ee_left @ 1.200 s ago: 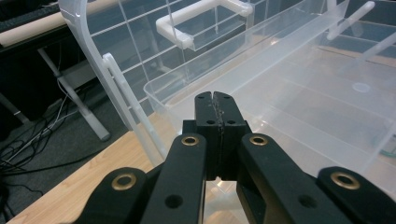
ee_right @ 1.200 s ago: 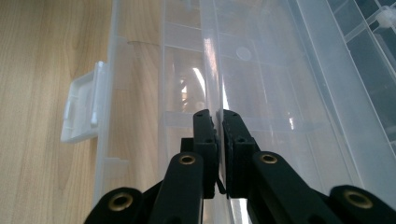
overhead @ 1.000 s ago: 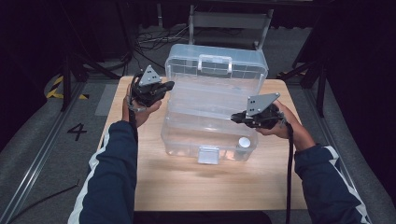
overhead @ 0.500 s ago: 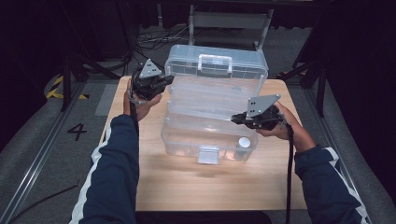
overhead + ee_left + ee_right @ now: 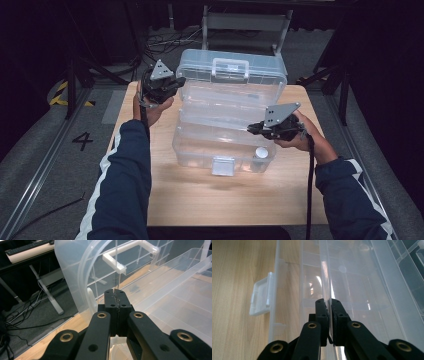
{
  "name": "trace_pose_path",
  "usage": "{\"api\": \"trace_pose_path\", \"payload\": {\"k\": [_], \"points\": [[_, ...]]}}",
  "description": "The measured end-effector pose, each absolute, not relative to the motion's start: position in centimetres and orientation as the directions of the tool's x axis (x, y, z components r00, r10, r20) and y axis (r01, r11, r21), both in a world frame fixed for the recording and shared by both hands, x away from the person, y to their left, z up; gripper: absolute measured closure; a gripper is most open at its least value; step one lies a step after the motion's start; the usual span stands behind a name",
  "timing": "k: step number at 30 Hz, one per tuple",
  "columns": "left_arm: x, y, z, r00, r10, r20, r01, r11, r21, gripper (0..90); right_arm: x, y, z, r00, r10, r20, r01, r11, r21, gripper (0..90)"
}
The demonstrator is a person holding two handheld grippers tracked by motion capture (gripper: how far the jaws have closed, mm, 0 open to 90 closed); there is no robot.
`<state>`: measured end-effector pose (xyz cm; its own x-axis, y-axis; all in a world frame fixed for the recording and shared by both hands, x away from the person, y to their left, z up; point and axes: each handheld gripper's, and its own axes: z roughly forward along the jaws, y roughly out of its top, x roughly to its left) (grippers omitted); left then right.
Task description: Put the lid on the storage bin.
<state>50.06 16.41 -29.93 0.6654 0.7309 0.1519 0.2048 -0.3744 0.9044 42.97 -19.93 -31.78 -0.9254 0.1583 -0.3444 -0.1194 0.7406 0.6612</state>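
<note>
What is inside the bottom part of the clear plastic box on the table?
Inside the clear box, a small round white thing sits near its front right corner, seen through the wall. The rest of the bottom looks bare, though the tray folded out above it and glare blur much of the floor.

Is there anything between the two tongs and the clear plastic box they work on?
Nothing visible. The left tongs are shut on a thin clear wall at the clear plastic box's left side, and the right tongs are shut on its tray edge.
</note>
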Motion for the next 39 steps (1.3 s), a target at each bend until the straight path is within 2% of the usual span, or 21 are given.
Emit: {"api": "trace_pose_path", "payload": {"k": [39], "points": [[48.8, 17.7, -30.0, 0.679, 0.725, 0.111, 0.19, -0.32, 0.928, 90.0, 42.0, -19.9, -32.4, -0.917, 0.172, -0.359, -0.117, 0.745, 0.657, 85.0]]}}
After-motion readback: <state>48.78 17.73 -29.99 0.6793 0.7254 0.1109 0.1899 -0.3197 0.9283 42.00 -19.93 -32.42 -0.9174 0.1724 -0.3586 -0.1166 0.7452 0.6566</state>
